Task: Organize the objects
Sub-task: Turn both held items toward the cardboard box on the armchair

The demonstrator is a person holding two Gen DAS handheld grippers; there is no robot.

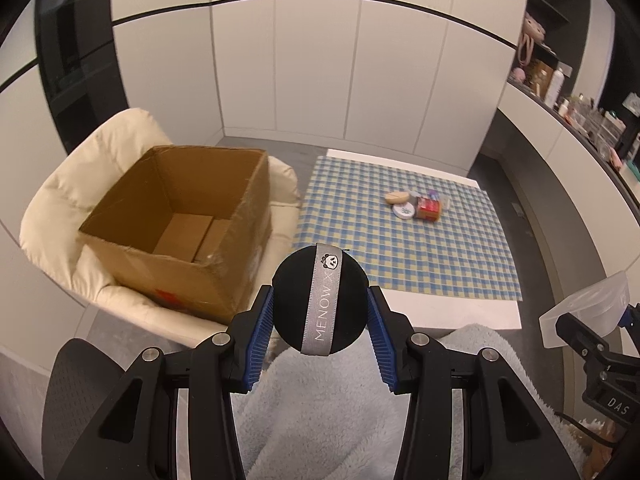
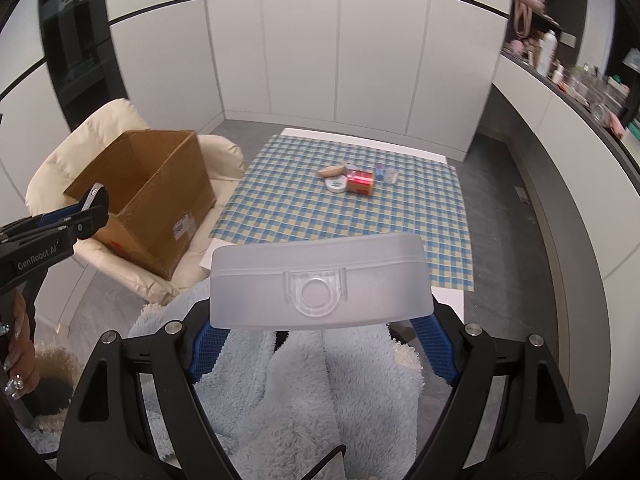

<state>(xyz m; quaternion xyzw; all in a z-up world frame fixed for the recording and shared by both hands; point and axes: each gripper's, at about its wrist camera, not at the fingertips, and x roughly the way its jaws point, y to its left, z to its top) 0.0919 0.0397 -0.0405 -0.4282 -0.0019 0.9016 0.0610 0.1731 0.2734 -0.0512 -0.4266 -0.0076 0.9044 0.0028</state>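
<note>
My left gripper is shut on a round black powder puff with a grey "MENOW" ribbon, held in the air right of an open cardboard box. My right gripper is shut on a frosted clear plastic case, held above my lap; the case also shows in the left wrist view. On the checked tablecloth lie a beige oval compact, a white round tin, a red packet and small clear items. The box looks empty.
The box sits on a cream armchair left of the low white table. A light blue fleece blanket covers my lap below both grippers. A shelf of bottles and jars runs along the right wall.
</note>
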